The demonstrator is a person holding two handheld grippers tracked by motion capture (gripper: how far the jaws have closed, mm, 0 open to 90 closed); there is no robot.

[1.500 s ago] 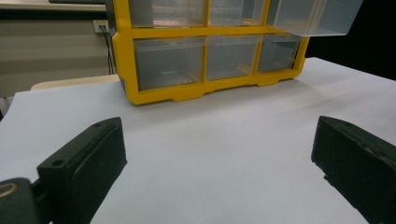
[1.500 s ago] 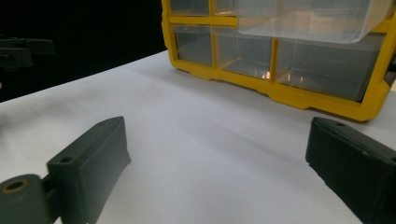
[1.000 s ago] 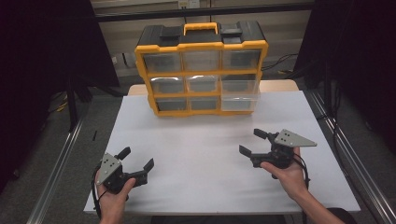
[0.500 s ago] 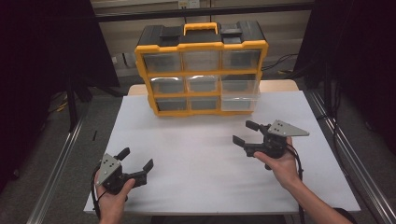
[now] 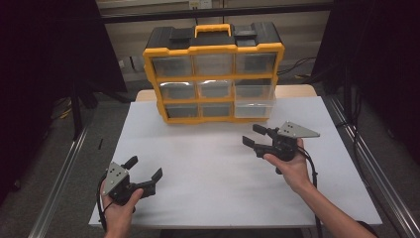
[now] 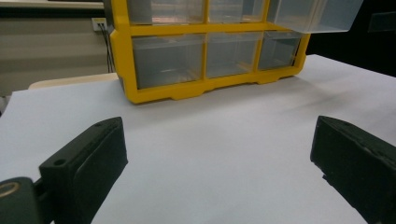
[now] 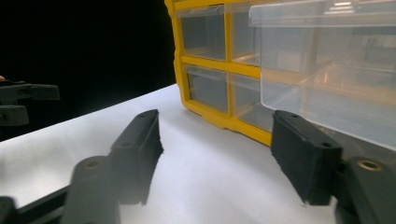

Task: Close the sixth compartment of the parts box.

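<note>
Right tool (image 5: pixel 253 136) nears the pulled-out drawer (image 5: pixel 254 104)

The clear drawer juts from the organizer's (image 5: pixel 214 74) right column at the counter's (image 5: pixel 208 163) far edge. Likely light, stiff, slick plastic: pinch its front lip. Right tool's jaws, just narrowing, hold nothing; left tool (image 5: pixel 144 174) gapes empty.

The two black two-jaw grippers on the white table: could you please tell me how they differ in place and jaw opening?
The left gripper sits near the table's front edge, far from the yellow drawer organiser; the right gripper is close to it, pointing toward the pulled-out clear middle-right drawer. The left gripper's jaws stand wide; the right gripper's are narrower, having just been closing with nothing between them. Both are hand-held, empty, over the white table.
</note>
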